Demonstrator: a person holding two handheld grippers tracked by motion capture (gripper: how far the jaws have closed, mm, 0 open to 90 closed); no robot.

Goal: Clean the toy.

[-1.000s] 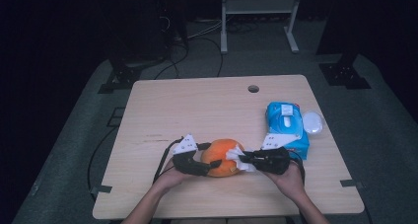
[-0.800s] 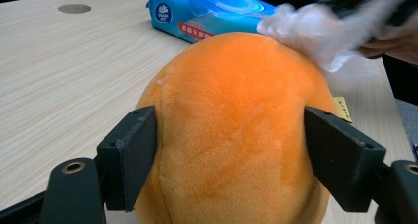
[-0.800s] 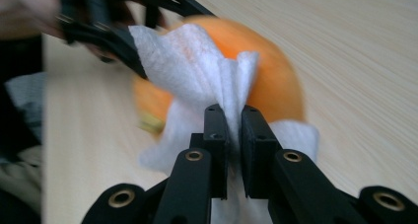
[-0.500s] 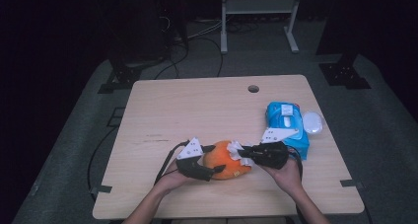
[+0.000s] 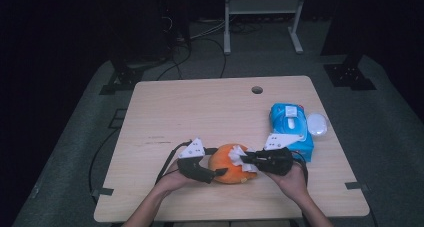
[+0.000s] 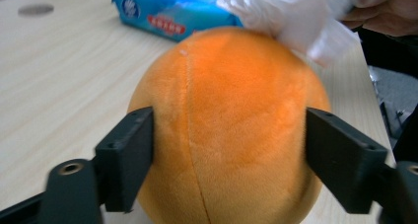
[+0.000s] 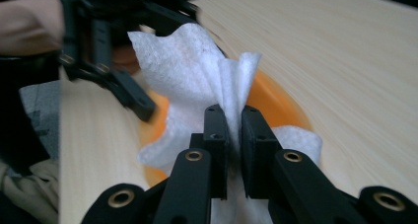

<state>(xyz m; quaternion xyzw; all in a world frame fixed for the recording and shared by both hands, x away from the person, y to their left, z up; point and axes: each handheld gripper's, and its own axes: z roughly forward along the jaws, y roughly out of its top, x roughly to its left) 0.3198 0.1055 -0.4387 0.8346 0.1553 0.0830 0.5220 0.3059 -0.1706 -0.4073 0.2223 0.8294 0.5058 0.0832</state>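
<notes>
Left gripper (image 5: pixel 216 173) clamps orange plush ball (image 5: pixel 231 163), lying level left of it. Right gripper (image 5: pixel 245 160) pinches white wipe (image 5: pixel 239 154) against ball's top, from the right. Ball sits just left of blue wipes pack (image 5: pixel 291 130).

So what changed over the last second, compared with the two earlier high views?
Little. The right gripper shifted its white wipe slightly over the top of the orange plush ball; the ball looks to have turned a touch. The left gripper keeps its jaws clamped on the ball's sides, and the right stays shut on the wipe. The blue wipe pack and the table are as they were.
</notes>
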